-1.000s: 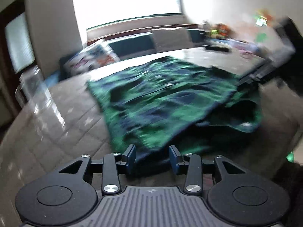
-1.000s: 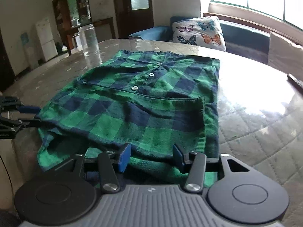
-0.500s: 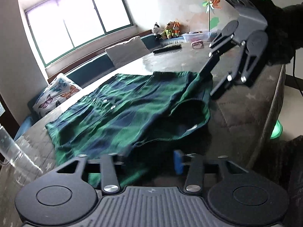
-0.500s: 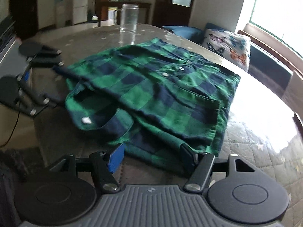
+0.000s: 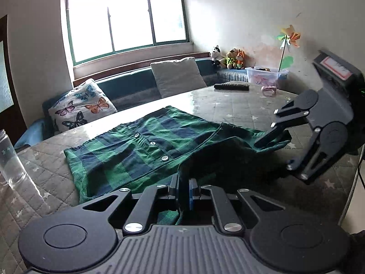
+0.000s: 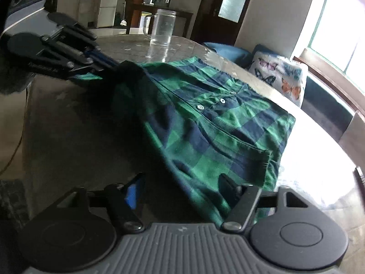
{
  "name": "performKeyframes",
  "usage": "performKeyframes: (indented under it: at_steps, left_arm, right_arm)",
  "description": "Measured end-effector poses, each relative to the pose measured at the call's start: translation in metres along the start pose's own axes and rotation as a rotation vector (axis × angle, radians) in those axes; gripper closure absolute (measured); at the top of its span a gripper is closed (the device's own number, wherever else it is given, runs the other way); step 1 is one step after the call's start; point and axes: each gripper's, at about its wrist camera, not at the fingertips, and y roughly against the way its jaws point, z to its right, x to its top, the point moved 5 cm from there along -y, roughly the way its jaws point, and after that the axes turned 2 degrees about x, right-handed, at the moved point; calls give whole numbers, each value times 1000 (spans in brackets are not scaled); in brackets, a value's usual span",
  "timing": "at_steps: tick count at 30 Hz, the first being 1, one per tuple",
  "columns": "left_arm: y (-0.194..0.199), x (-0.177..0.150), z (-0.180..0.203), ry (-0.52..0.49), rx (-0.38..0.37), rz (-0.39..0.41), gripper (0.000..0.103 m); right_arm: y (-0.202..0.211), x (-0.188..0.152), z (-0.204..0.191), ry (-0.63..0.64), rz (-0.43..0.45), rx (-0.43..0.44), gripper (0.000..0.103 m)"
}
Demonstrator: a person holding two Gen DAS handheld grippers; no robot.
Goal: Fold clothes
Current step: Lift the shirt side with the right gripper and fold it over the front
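Since half a second ago my left gripper [image 5: 183, 191] has closed from a spread stance onto the near hem of the one green-and-navy checked shirt [image 5: 141, 150], and the cloth now rises in a fold between its pads. In the left wrist view, three buttons show ahead of it on the quilted table [image 5: 239, 105]; the right gripper [image 5: 269, 140] sits ahead to the right, tips at the shirt's corner.

From the right wrist view, my right gripper's jaws are closing, half spread, with the shirt's hem lying between them; whether the pads press it I cannot tell. One glass jar [image 6: 163, 28] stands far ahead.
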Motion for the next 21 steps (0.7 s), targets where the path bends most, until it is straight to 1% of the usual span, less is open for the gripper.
performKeyframes:
  at_steps: [1,2,3,4,5,6,7,9,13,15,18,19,21]
  left_arm:
    - [0,-1,0,1,-5,-3,94]
    - [1,-2,0,-1,-9,-4,93]
    - [3,-4,0,-6,-8,-6,91]
    - [5,-7,1,-10,-7,-7,89]
    - [7,-9,1,-15,-7,-9,88]
    - [10,-12,2,-20,4,-11,83]
    - [13,-15,2,-25,15,-17,72]
    - [18,-23,1,-35,42,-34,68]
    - [28,-39,1,-65,91,-64,55]
    - [31,-46,0,-82,111,-78,52]
    - [29,-54,-1,-142,151,-96,52]
    - [26,-57,-2,-164,176,-107,52]
    - [21,-62,-7,-181,202,-121,52]
  right_arm:
    - [-4,1,3,-13,-10,12,55]
    - [-6,1,5,-26,-18,28,65]
    - [-7,2,7,-39,-21,43,73]
    - [-7,3,11,-64,-25,61,77]
    - [-6,5,15,-91,-24,77,83]
    - [-4,7,19,-118,-20,88,85]
    - [-2,9,22,-140,-14,96,87]
    - [2,15,26,-166,4,101,89]
    - [11,28,33,-201,45,97,91]
    - [13,34,35,-209,63,88,92]
    - [15,42,39,-227,80,76,92]
    - [16,42,39,-231,83,70,92]
    - [16,42,38,-237,87,58,93]
